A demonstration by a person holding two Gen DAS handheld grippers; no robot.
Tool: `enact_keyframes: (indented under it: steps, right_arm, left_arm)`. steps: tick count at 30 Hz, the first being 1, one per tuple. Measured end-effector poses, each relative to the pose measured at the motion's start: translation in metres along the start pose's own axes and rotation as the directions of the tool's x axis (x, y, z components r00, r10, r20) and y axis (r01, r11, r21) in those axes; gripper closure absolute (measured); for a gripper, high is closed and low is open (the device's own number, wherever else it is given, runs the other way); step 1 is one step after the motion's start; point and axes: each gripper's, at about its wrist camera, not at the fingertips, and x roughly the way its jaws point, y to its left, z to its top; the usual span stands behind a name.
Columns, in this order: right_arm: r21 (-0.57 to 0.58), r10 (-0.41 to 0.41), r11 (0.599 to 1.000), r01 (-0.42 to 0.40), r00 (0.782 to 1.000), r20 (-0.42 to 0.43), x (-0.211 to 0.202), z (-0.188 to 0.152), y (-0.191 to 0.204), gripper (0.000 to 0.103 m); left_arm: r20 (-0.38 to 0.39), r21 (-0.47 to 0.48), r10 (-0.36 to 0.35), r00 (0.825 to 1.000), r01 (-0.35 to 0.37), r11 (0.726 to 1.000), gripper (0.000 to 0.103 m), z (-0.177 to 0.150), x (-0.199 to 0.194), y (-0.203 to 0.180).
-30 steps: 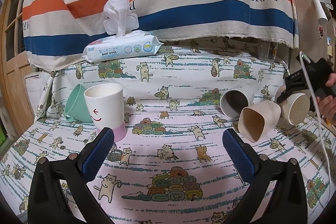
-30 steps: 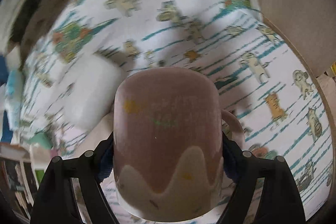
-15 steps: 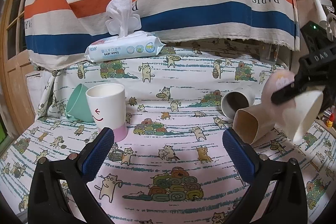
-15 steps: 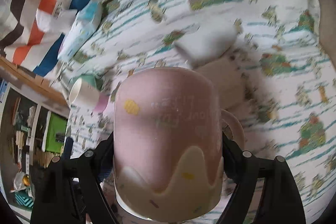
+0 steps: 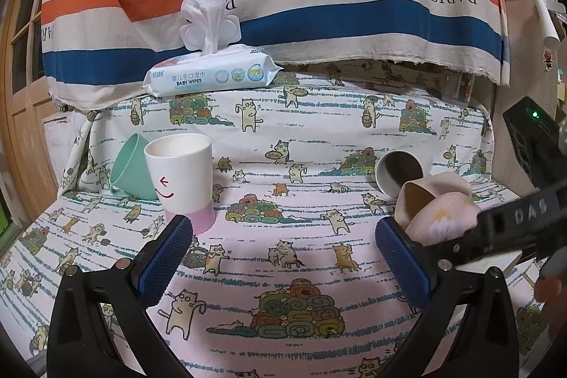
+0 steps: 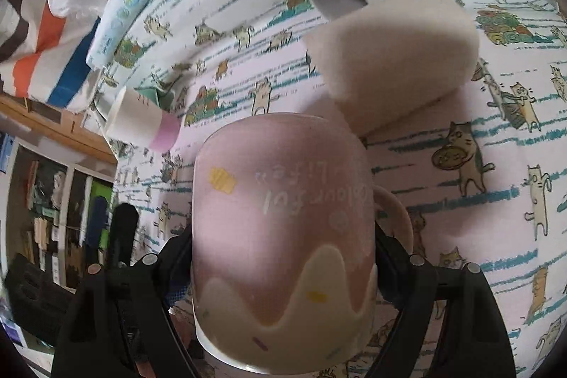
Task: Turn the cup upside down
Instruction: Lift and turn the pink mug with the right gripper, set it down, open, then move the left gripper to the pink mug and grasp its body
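Right tongs [image 6: 283,257] clamped on pink mug [image 6: 280,229], base pointing forward; left tongs [image 5: 283,257] wide, level above the cloth [image 5: 283,236].

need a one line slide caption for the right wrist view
Right gripper clamps a pink mug, base pointing away, above the cat-print cloth, near a beige cup lying on its side.

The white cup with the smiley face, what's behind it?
A mint green cup tilts right behind the white cup. Its handle shows at lower left; the white cup covers its right side, so whether they touch cannot be told.
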Motion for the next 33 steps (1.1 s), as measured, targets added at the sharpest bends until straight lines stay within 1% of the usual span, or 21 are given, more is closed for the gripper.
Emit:
enact_keyframes:
  steps: [5, 7, 10, 14, 16, 17, 20, 23, 24, 25, 26, 27, 28, 30, 31, 33]
  right_arm:
    - [-0.013, -0.016, 1.0, 0.016, 1.0, -0.001, 0.001, -0.005, 0.002, 0.017]
    - [-0.027, -0.015, 1.0, 0.015, 1.0, 0.014, -0.002, -0.005, 0.004, 0.017]
    - [-0.037, -0.05, 0.998, 0.052, 0.997, 0.059, -0.012, -0.007, 0.005, 0.017]
    - [-0.051, -0.055, 0.997, 0.062, 0.991, 0.118, -0.031, -0.009, 0.008, 0.015]
    - [-0.062, -0.072, 0.995, 0.084, 0.983, 0.169, -0.043, -0.009, 0.009, 0.015]
    - [-0.072, -0.089, 0.992, 0.105, 0.975, 0.204, -0.051, -0.01, 0.009, 0.014]
    - [-0.095, -0.133, 0.982, 0.163, 0.955, 0.267, -0.063, -0.009, 0.006, 0.008]
    - [-0.074, -0.175, 0.975, 0.21, 0.927, 0.333, -0.074, -0.009, -0.006, 0.008]
    - [-0.067, -0.188, 0.971, 0.228, 0.911, 0.367, -0.078, -0.01, -0.012, 0.008]
    - [-0.067, -0.195, 0.969, 0.239, 0.901, 0.388, -0.08, -0.011, -0.016, 0.007]
    - [-0.068, -0.204, 0.965, 0.253, 0.89, 0.409, -0.081, -0.012, -0.02, 0.006]
    - [-0.07, -0.215, 0.96, 0.272, 0.872, 0.439, -0.082, -0.014, -0.026, 0.003]
    - [-0.066, -0.223, 0.957, 0.284, 0.859, 0.461, -0.084, -0.016, -0.03, 0.002]
    - [-0.044, -0.255, 0.945, 0.323, 0.819, 0.514, -0.085, -0.02, -0.04, 0.002]
    - [-0.044, -0.257, 0.943, 0.331, 0.803, 0.538, -0.085, -0.023, -0.044, 0.002]
    - [-0.062, -0.234, 0.945, 0.32, 0.797, 0.557, -0.087, -0.027, -0.047, 0.002]
  left_arm:
    - [0.008, 0.016, -0.001, 1.0, 0.001, 1.0, 0.0, -0.001, -0.001, -0.003]
    - [0.011, 0.018, -0.002, 1.0, 0.002, 1.0, 0.0, -0.001, -0.002, -0.004]
    - [0.009, 0.014, -0.001, 1.0, 0.001, 1.0, 0.0, -0.001, -0.002, -0.004]
    - [0.01, 0.008, 0.001, 1.0, -0.001, 1.0, 0.0, -0.001, -0.002, -0.003]
    - [0.012, 0.008, 0.001, 1.0, -0.001, 1.0, 0.0, -0.001, -0.003, -0.003]
    - [0.013, 0.009, 0.0, 1.0, 0.0, 1.0, 0.0, -0.001, -0.003, -0.003]
    - [0.013, 0.008, 0.0, 1.0, 0.0, 1.0, 0.0, -0.001, -0.003, -0.003]
    - [0.013, 0.009, 0.0, 1.0, 0.0, 1.0, 0.0, -0.001, -0.003, -0.003]
    - [0.013, 0.009, 0.0, 1.0, 0.0, 1.0, 0.0, -0.001, -0.003, -0.003]
    - [0.013, 0.009, 0.0, 1.0, 0.0, 1.0, 0.0, -0.001, -0.003, -0.003]
    - [0.013, 0.009, 0.0, 1.0, 0.0, 1.0, 0.0, -0.001, -0.003, -0.003]
    - [0.012, 0.009, 0.0, 1.0, 0.0, 1.0, 0.0, -0.001, -0.003, -0.003]
    - [0.012, 0.008, 0.0, 1.0, 0.0, 1.0, 0.0, -0.001, -0.003, -0.003]
    - [0.009, 0.008, 0.0, 1.0, 0.0, 1.0, 0.0, -0.001, -0.003, -0.003]
    - [0.008, 0.007, 0.0, 1.0, 0.0, 1.0, 0.0, -0.001, -0.003, -0.003]
    - [0.006, 0.007, 0.0, 1.0, 0.0, 1.0, 0.0, 0.0, -0.003, -0.003]
